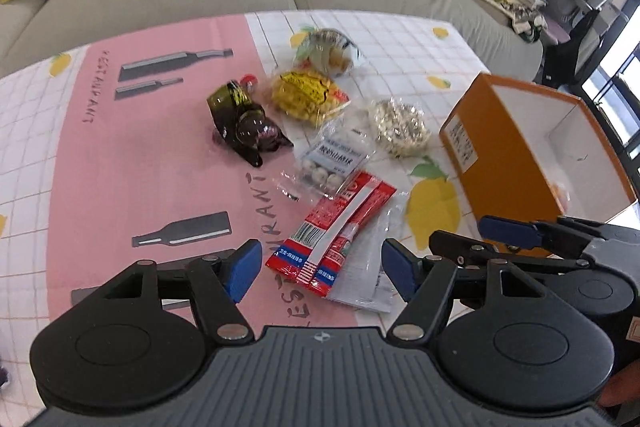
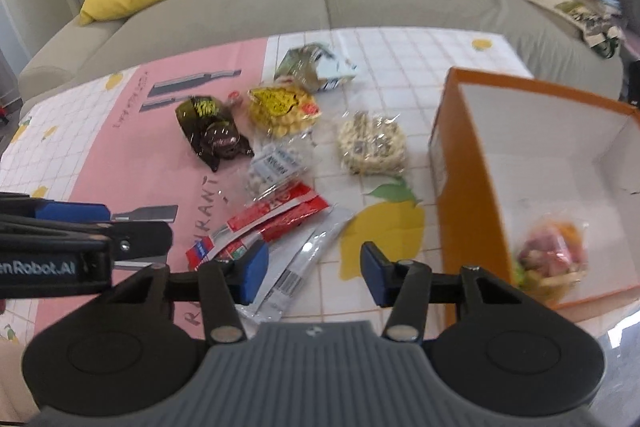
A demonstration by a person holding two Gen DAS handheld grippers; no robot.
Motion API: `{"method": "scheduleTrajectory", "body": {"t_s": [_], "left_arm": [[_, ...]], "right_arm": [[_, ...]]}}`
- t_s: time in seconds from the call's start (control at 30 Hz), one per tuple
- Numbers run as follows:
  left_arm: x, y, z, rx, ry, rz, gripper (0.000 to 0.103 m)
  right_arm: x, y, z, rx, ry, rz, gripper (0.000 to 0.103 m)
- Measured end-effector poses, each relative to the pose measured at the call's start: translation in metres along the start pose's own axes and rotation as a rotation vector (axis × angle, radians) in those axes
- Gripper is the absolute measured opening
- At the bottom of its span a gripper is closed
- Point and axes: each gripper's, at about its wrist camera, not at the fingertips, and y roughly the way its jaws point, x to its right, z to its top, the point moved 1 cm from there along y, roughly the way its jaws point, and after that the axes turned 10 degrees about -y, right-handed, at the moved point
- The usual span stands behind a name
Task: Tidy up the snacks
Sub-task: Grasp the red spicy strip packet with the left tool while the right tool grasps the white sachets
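Step in hand, as I read it: picking the next snack for the orange box (image 2: 472,187), which stands at the right of the desk (image 1: 120,155) with one bag already inside. Left gripper (image 1: 320,267) stands wide, empty, astride the near end of the red packet (image 1: 340,227). Right gripper (image 2: 314,271), jaws apart and empty, hovers over the silver packet (image 2: 304,263). Next move likely needs lowering, then closing.

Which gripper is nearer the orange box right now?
Right. The right gripper hangs open just beside the orange box, over the table near its open end. The left gripper is open over the red packet, farther from the box.
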Motion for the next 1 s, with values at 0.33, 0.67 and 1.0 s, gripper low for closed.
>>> {"method": "scheduleTrajectory", "body": {"t_s": [0.33, 0.67, 1.0], "left_arm": [[-0.012, 0.062, 0.008, -0.107, 0.075, -0.061, 0.077], [-0.005, 0.106, 0.014, -0.152, 0.197, -0.107, 0.078], [-0.003, 0.107, 0.013, -0.134, 0.118, -0.045, 0.049]], "right_arm": [[0.008, 0.06, -0.004, -0.1, 0.086, 0.064, 0.041], [0.028, 0.083, -0.007, -0.14, 0.16, 0.069, 0.036], [0.032, 0.087, -0.009, -0.137, 0.189, 0.104, 0.037]]}}
